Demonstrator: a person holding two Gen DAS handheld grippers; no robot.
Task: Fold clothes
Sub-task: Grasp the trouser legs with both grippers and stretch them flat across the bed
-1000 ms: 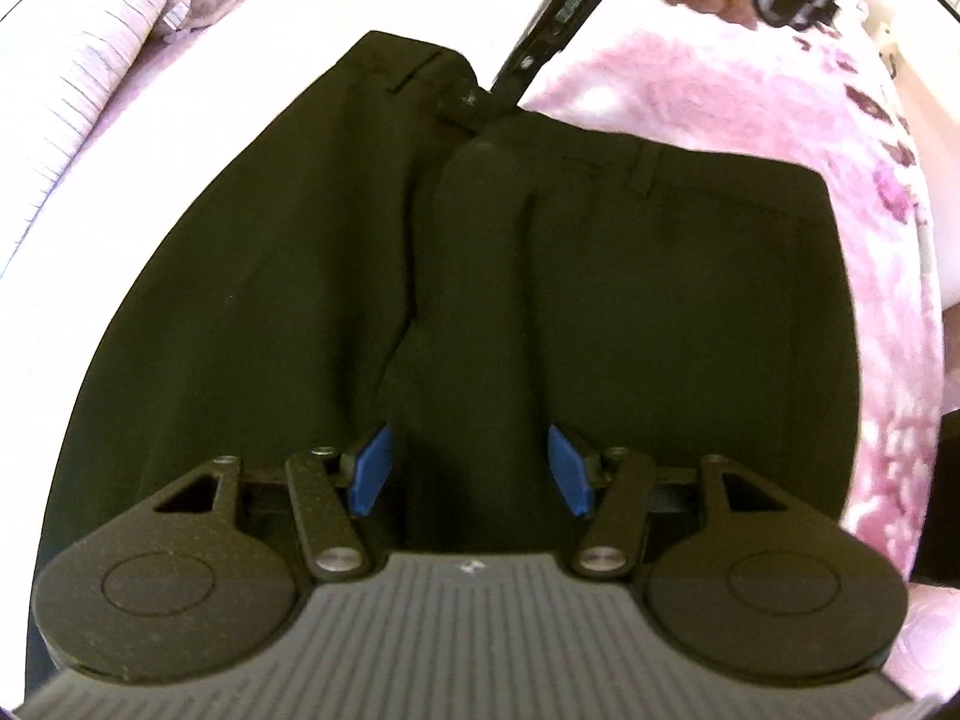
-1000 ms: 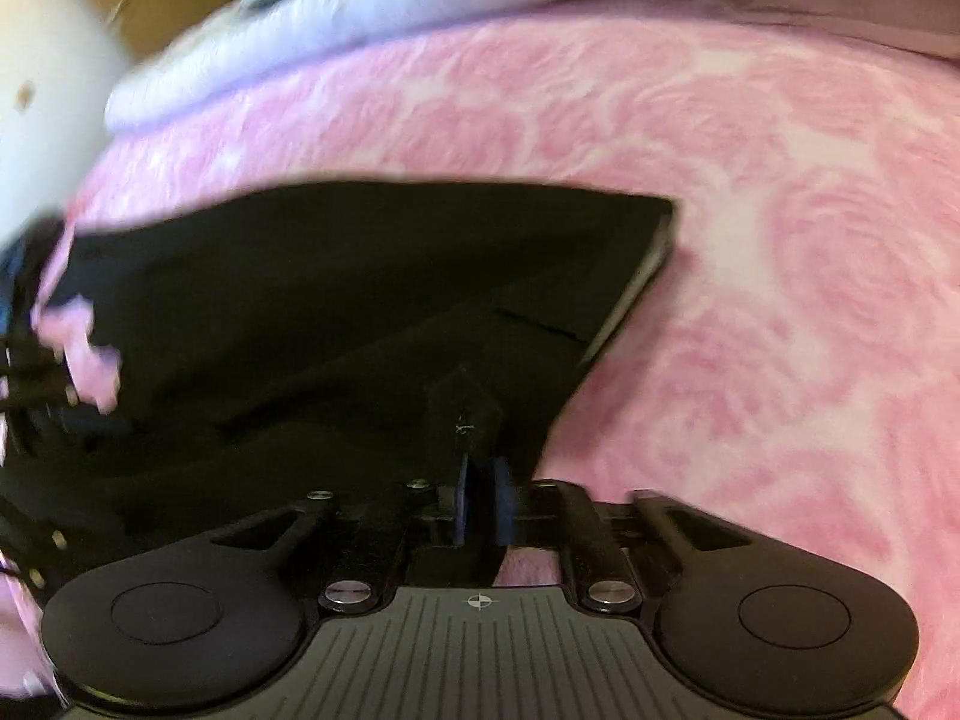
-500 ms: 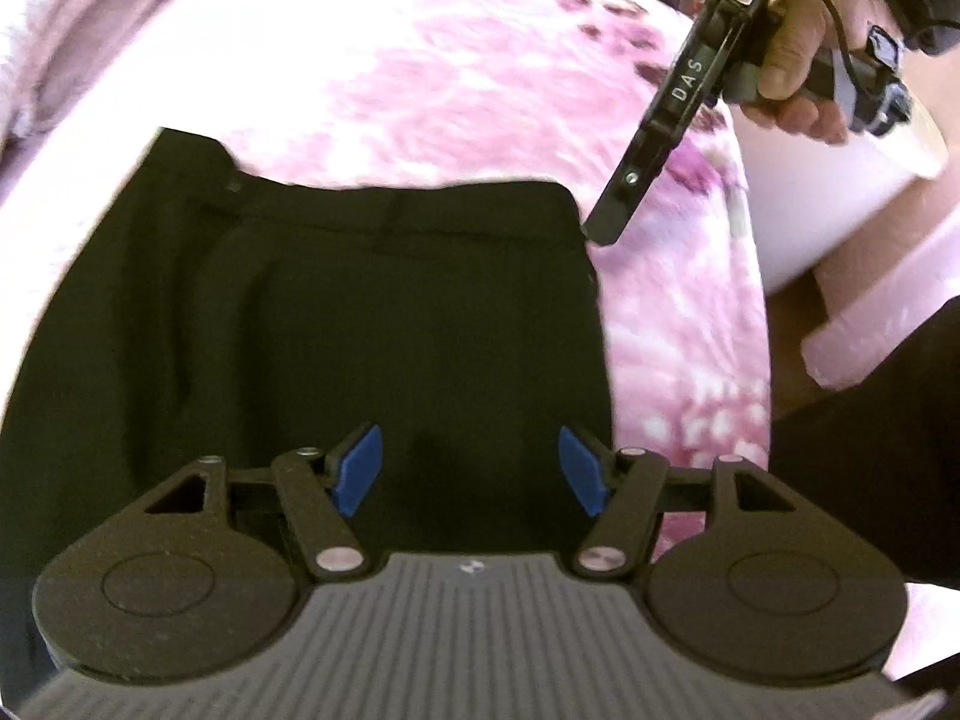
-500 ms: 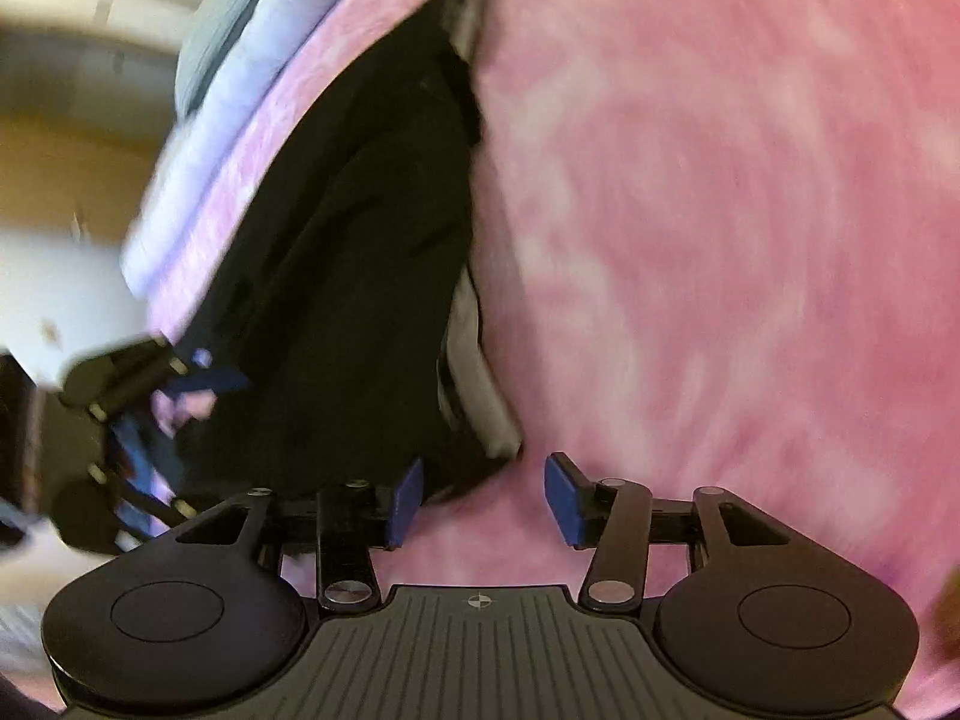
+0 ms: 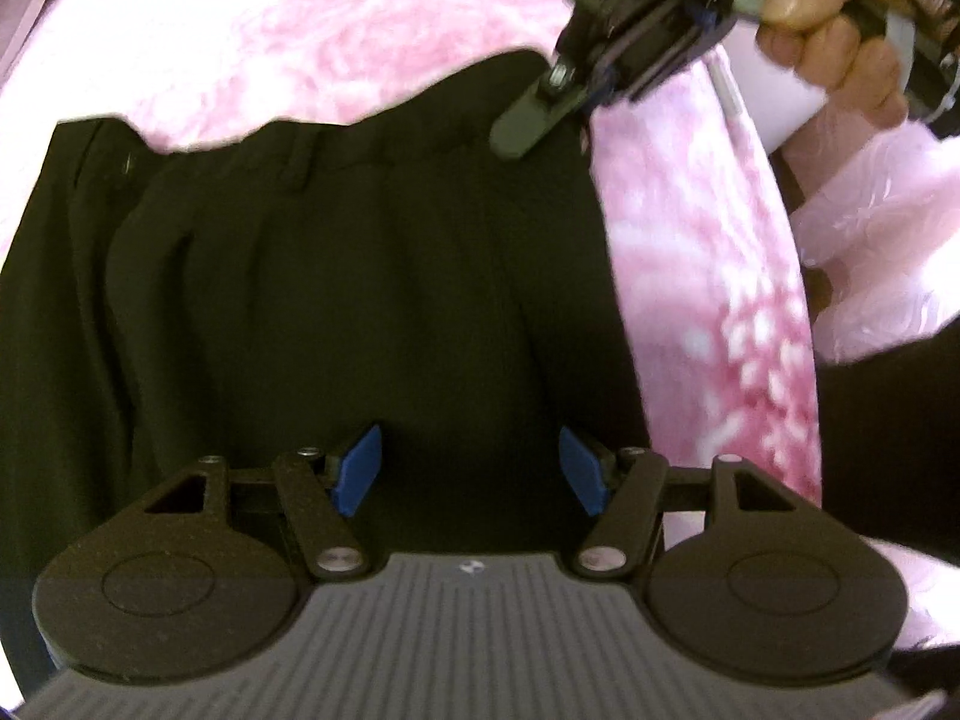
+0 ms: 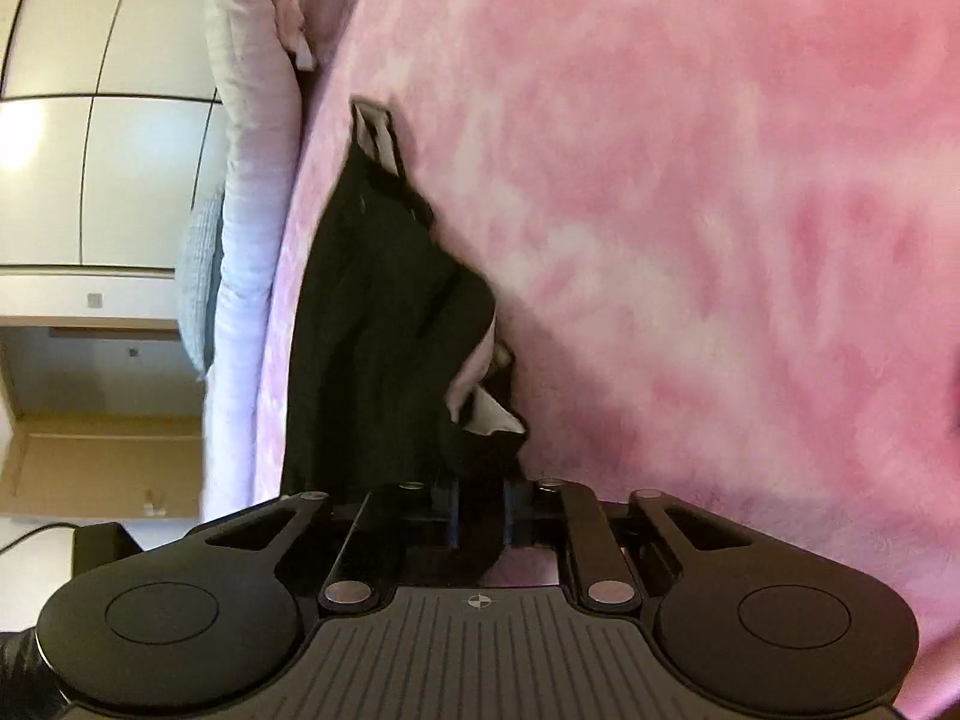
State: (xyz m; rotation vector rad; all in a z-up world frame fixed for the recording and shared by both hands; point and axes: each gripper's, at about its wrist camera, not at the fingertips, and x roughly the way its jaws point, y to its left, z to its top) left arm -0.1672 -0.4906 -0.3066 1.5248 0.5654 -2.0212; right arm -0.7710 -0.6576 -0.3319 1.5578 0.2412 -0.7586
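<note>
Black trousers (image 5: 360, 276) lie on a pink fleece blanket (image 5: 312, 42), waistband at the far side. My left gripper (image 5: 471, 471) hovers open over the near part of the trousers, blue pads apart, nothing between them. My right gripper (image 6: 482, 519) is shut on the trousers' waistband corner (image 6: 480, 450); the black cloth (image 6: 384, 312) runs away from it with white pocket lining showing. In the left wrist view the right gripper (image 5: 570, 96) sits at the trousers' far right corner, held by a hand.
The pink blanket (image 6: 690, 210) covers the bed. Rolled pale bedding (image 6: 252, 138) lies along its far edge. White cupboard doors (image 6: 90, 180) and a cardboard box (image 6: 102, 462) stand beyond. A pink plastic-wrapped bundle (image 5: 882, 252) is at the right.
My right gripper was open half a second ago and has shut on the waistband corner. The left gripper stayed open and shifted slightly over the trousers.
</note>
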